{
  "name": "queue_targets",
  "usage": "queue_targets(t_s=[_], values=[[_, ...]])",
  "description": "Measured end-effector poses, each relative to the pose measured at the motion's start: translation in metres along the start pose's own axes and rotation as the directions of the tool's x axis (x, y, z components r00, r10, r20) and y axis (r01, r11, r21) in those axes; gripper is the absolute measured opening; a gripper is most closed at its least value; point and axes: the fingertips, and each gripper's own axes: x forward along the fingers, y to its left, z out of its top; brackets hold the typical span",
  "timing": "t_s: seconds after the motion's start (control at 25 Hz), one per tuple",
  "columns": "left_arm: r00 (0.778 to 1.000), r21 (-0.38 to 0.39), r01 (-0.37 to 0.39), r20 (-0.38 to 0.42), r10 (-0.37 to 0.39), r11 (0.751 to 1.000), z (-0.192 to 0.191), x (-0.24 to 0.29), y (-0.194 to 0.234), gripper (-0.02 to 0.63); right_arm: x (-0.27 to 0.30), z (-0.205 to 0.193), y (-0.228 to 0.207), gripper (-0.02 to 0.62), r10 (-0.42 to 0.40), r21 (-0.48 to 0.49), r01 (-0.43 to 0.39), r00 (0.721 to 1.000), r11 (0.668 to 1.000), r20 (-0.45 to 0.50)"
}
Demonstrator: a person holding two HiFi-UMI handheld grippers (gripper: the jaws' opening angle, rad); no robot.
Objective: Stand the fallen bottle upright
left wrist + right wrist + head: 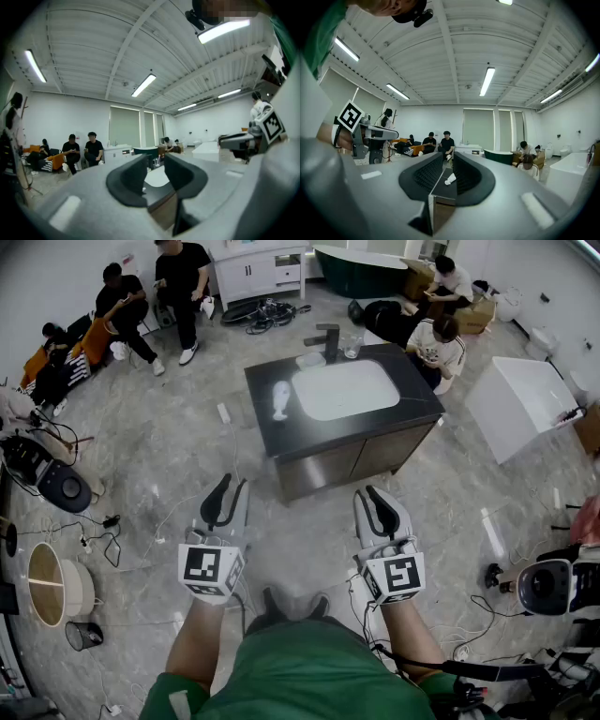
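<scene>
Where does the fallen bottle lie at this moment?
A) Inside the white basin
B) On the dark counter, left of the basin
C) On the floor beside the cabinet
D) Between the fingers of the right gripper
B: in the head view the bottle lies on its side on the dark counter, just left of the white basin.

The head view looks steeply down from above the person; the left gripper [233, 486] and right gripper [368, 493] are near in the lower middle, the counter [417, 401] farther, upper middle. Each gripper view rides low and looks level along its jaws at this same counter, well apart from it. All three share also the seated people [122, 301] behind.
</scene>
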Motion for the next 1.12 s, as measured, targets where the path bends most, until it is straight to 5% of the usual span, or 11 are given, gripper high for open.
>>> queue_targets(t_s=[1.12], values=[[0.994,-0.04,0.054,0.093,-0.051,0.998,0.001,-0.024,0.165,0.112,0.102,0.053,0.107,0.115,-0.084,-0.077,0.088,0.995,0.993,0.052]])
